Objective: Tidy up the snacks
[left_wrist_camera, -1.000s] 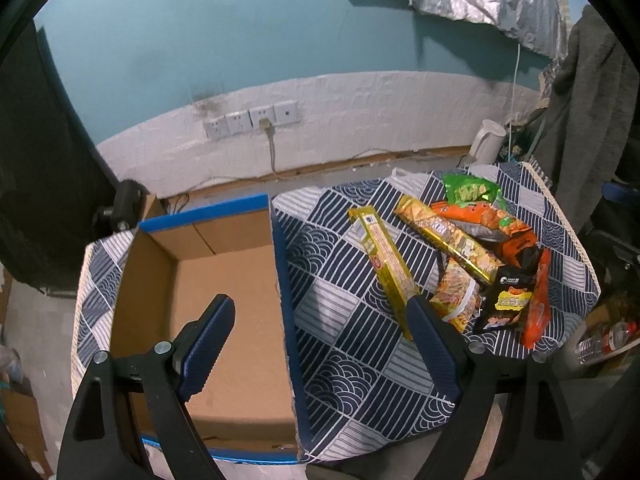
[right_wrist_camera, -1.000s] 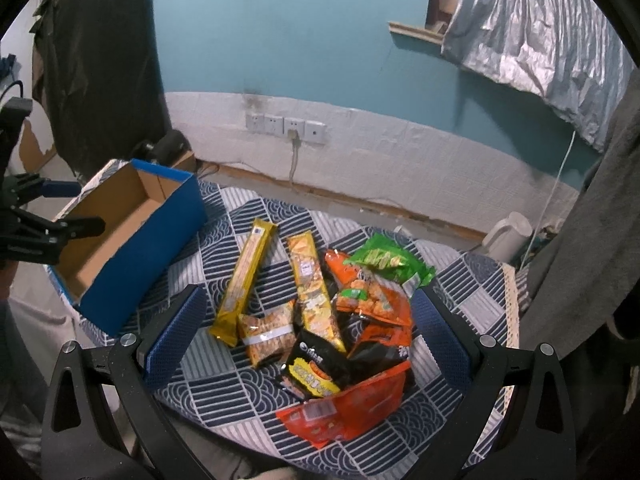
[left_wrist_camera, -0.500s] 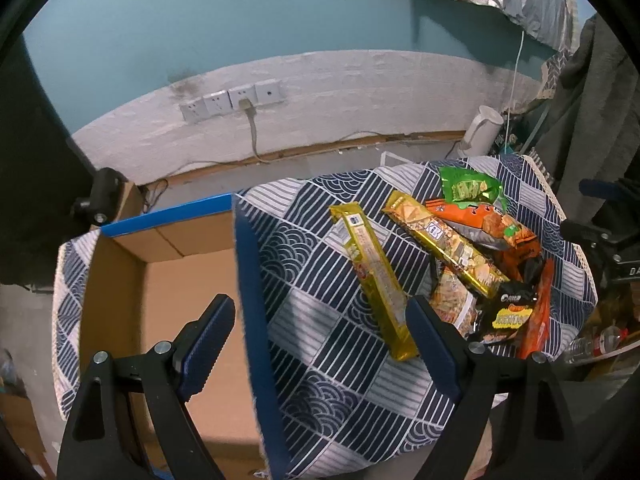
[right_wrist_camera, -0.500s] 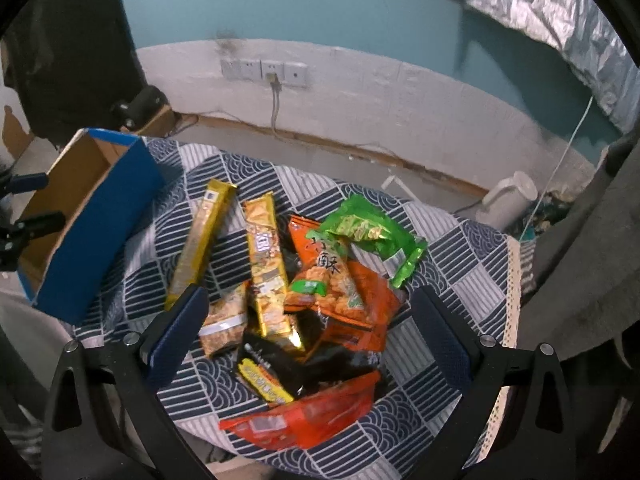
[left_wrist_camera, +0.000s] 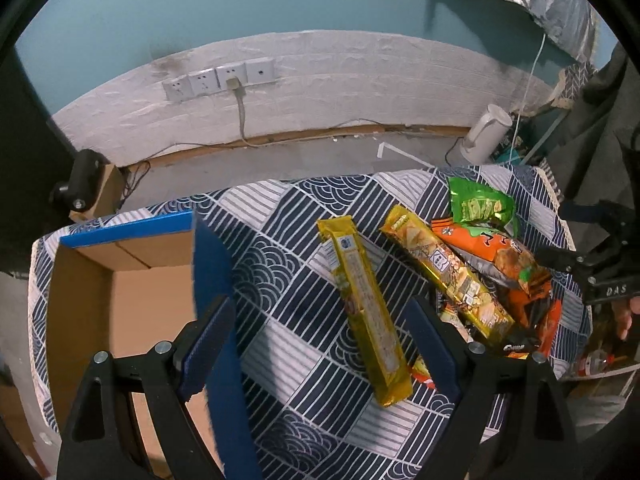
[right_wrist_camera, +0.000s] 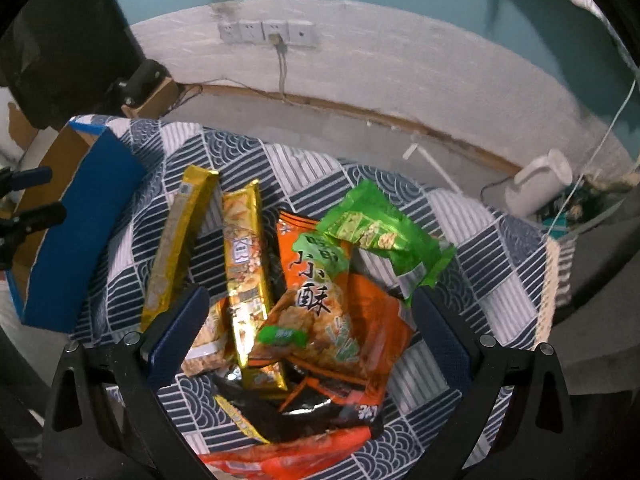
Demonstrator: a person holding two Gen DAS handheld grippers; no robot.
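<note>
Closing in over the table draped in a navy-and-white patterned cloth (left_wrist_camera: 280, 248), I have brought both tools lower and further toward the snack pile than a second ago: my left gripper (left_wrist_camera: 320, 344), which then hung over the open blue-sided cardboard box (left_wrist_camera: 208, 264), now hangs past the box's inner wall and frames the long yellow foil snack pack (left_wrist_camera: 364, 304), while my right gripper (right_wrist_camera: 308, 336) has dropped from a wide view of the whole spread to hang right above the heap. Both pairs of blue-padded fingers (left_wrist_camera: 208, 340) stand wide apart with nothing clamped between them; the right pair brackets the orange crisp bag printed with large black characters (right_wrist_camera: 320, 300) without pressing on it. To my eye that means sorting has not begun and the box holds nothing in the part I can see. The yellow pack lies flat near the middle of the cloth, apart from the box and just beside the second long gold-wrapped biscuit pack (left_wrist_camera: 444, 276); its long axis runs from the wall-side edge of the table toward my edge, slanting slightly away from the box at the near end. The green crinkled packet (right_wrist_camera: 384, 232) rests on the orange bag's far corner, toward the table's far edge on the right-hand side.
</note>
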